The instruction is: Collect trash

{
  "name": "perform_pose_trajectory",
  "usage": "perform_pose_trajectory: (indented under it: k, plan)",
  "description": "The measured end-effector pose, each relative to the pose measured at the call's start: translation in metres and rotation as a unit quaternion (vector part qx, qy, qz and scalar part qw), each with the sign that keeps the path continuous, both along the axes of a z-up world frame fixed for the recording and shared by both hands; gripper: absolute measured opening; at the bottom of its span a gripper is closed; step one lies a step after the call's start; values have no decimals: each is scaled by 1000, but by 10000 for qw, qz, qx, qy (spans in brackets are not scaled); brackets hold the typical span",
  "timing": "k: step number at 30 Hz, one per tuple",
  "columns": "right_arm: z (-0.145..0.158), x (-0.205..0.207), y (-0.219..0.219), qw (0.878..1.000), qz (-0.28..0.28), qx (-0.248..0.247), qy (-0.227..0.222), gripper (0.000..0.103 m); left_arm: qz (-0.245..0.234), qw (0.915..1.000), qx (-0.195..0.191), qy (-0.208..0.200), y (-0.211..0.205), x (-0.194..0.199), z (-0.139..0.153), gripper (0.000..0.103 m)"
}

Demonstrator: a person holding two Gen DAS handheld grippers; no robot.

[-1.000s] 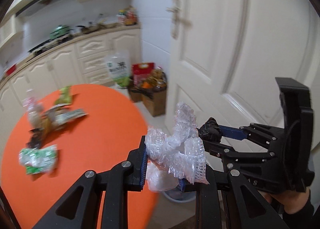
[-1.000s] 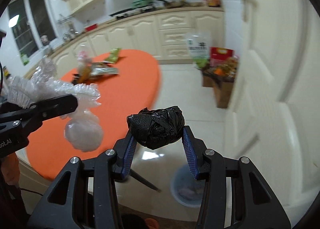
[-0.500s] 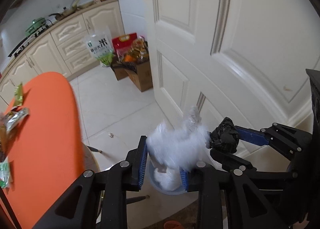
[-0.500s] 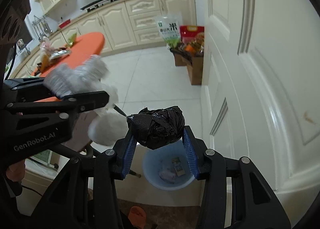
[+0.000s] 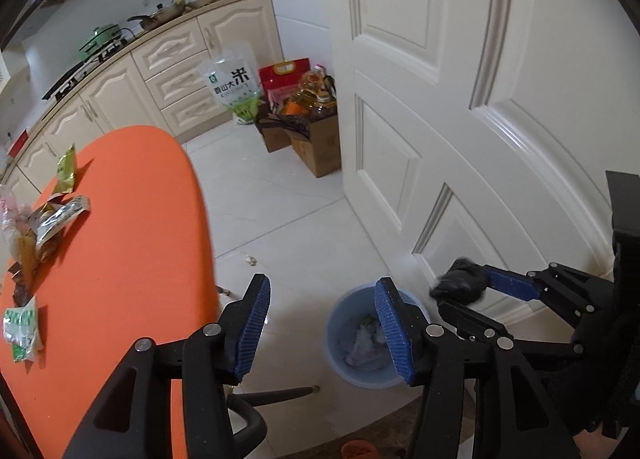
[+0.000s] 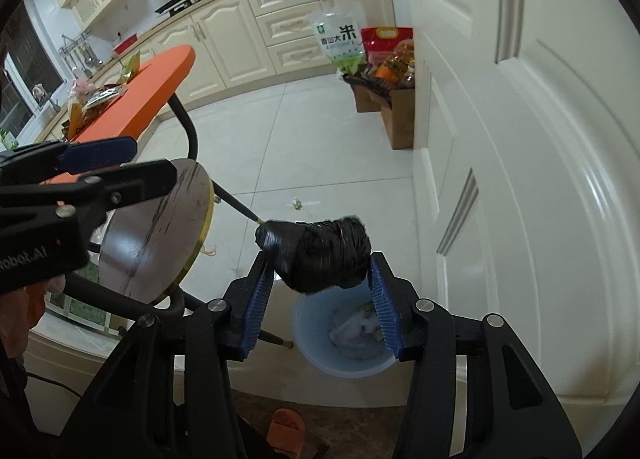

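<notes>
My left gripper (image 5: 322, 283) hangs over the blue bin (image 5: 340, 359), and its jaws are opening with nothing between them. A crumpled clear plastic wad (image 5: 364, 347) lies inside the bin. In the right wrist view my right gripper (image 6: 320, 259) is above the same bin (image 6: 304, 343), and a black plastic bag wad (image 6: 320, 255) sits between its blue pads, touching both. Those jaws are easing open a little. From the left wrist view the black wad (image 5: 460, 285) shows at the right gripper's tips, beside the bin's rim.
The orange table (image 5: 120, 239) at left carries several wrappers (image 5: 52, 219). A white door (image 5: 480, 99) stands close on the right. Cardboard boxes (image 5: 316, 143) with groceries sit by the cabinets. A round dark stool (image 6: 160, 227) and an orange slipper (image 6: 286, 425) are near the bin.
The clear plastic wad has left my left gripper and now lies in the bin; the left jaws have spread apart. Both grippers came down over the bin; the black wad stays between the right pads.
</notes>
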State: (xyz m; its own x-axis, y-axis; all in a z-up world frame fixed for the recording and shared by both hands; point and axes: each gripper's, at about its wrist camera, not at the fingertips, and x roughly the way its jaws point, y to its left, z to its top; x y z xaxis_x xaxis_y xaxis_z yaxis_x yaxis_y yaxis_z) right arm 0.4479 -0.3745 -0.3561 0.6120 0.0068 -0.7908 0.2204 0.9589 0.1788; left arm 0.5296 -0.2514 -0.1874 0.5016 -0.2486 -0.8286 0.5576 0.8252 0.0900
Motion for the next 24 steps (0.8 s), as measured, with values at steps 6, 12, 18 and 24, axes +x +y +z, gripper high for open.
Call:
perform_pose_trajectory:
  k: [6,12,18,24]
  plan:
    - [3,2,7,10000,-62,-57,0,53,65,9997,-241,-80,23,-13,12,51]
    - [17,-1,23,9999,-60,-57,-73,70,164,9987,-399,-286,60,-26,26,51]
    - [60,0,62,9986,212,-221,-440,74,480,9952,-647,-563,120,-51,47,56]
    - [99,17,124,9933,757,-342,-804,82,1045,9871,-831,-884,199,-66,57,67]
